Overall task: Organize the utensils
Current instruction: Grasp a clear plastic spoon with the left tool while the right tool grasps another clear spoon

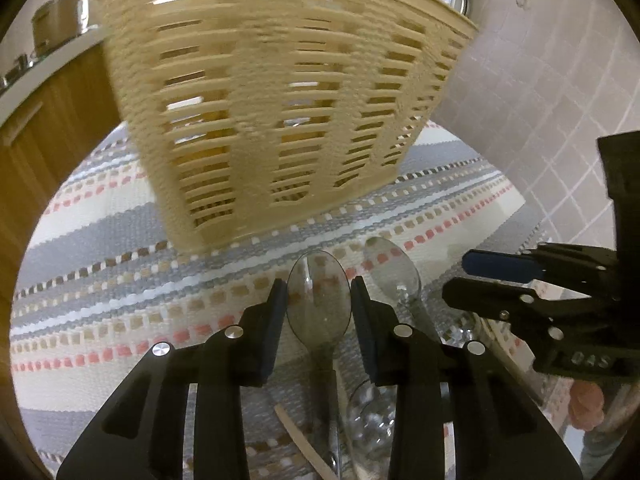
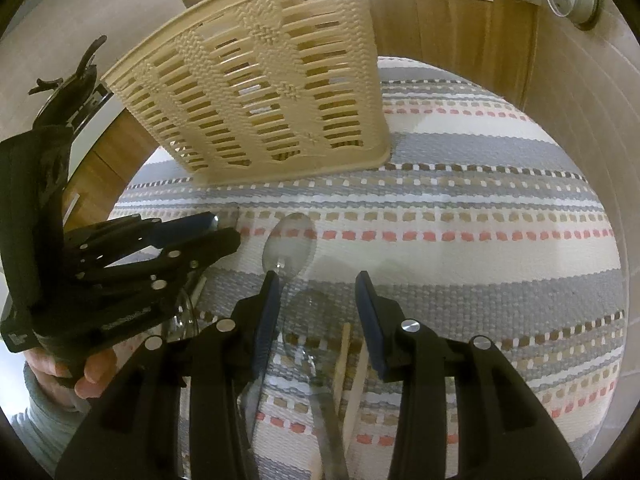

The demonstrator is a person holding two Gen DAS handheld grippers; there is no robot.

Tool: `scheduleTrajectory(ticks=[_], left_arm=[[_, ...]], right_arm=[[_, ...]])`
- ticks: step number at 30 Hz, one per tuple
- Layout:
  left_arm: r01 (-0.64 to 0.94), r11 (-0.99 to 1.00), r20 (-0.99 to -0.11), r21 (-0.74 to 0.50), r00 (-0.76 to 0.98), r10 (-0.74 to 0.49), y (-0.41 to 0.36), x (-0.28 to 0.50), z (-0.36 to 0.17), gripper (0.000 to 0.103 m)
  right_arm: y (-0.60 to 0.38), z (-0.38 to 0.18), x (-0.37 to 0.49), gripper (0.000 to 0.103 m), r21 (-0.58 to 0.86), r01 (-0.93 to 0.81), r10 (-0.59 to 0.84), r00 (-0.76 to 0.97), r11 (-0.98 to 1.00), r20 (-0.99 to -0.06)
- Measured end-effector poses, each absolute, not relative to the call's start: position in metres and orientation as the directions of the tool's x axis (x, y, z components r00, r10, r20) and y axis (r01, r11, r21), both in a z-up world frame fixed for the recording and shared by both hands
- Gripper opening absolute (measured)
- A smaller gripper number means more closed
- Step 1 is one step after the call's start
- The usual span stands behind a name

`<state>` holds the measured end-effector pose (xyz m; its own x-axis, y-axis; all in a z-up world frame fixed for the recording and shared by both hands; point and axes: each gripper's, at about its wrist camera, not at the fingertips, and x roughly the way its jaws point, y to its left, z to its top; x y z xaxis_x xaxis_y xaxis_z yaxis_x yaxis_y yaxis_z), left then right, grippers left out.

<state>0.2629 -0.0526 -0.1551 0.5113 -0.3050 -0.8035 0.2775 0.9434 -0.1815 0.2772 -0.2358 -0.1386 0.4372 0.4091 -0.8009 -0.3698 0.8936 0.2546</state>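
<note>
A cream slotted plastic basket [image 1: 272, 92] stands on a striped woven mat [image 1: 100, 280]; it also shows in the right wrist view [image 2: 272, 92]. My left gripper [image 1: 319, 300] is shut on the bowl of a clear plastic spoon [image 1: 318, 296]. A second clear spoon [image 1: 394, 276] lies just to its right. My right gripper [image 2: 318, 300] is open above the mat, with a clear spoon [image 2: 290, 248] beside its left finger. The right gripper also appears in the left wrist view [image 1: 476, 276], and the left gripper in the right wrist view [image 2: 216, 228].
Clear cups [image 1: 372, 420] and wooden sticks [image 2: 346, 364] lie on the mat near the grippers. Wooden cabinets [image 2: 460, 28] and a tiled wall [image 1: 540, 92] surround the mat. Steel pots [image 1: 60, 16] stand on the counter behind.
</note>
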Motion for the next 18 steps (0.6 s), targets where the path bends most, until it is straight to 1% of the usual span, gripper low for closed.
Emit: scheduleTrajectory(ticks=[4, 6, 7, 8, 11, 14, 18], left_arm=[[0.265, 0.923, -0.776, -0.279, 0.504, -0.38, -0.029, 0.265, -0.15, 0.031], [0.258, 0.921, -0.768, -0.291, 0.511, -0.386, -0.022, 0.265, -0.149, 0.031], [0.257, 0.921, -0.764, -0.292, 0.517, -0.386, -0.02, 0.264, -0.147, 0.031], [0.255, 0.92, -0.757, -0.298, 0.523, -0.391, -0.018, 0.264, -0.147, 0.031], [0.257, 0.904, -0.737, -0.341, 0.525, -0.426, -0.014, 0.262, -0.149, 0.031], [0.256, 0.896, -0.726, -0.364, 0.525, -0.445, -0.008, 0.26, -0.147, 0.031], [0.254, 0.892, -0.712, -0.374, 0.538, -0.452, -0.001, 0.259, -0.144, 0.031]], right_arm=[[-0.229, -0.138, 0.286, 0.037, 0.284, -0.361, 0.424, 0.408, 0.888, -0.809], [-0.224, -0.136, 0.289, 0.045, 0.275, -0.354, 0.413, 0.41, 0.894, -0.813], [-0.221, -0.136, 0.29, 0.056, 0.274, -0.349, 0.41, 0.412, 0.896, -0.814], [-0.217, -0.135, 0.291, 0.06, 0.275, -0.351, 0.411, 0.41, 0.895, -0.814], [-0.199, -0.13, 0.293, 0.06, 0.224, -0.364, 0.373, 0.415, 0.904, -0.83], [-0.176, -0.132, 0.298, 0.06, 0.169, -0.366, 0.315, 0.387, 0.915, -0.866], [-0.148, -0.133, 0.302, 0.06, 0.058, -0.363, 0.206, 0.384, 0.93, -0.9]])
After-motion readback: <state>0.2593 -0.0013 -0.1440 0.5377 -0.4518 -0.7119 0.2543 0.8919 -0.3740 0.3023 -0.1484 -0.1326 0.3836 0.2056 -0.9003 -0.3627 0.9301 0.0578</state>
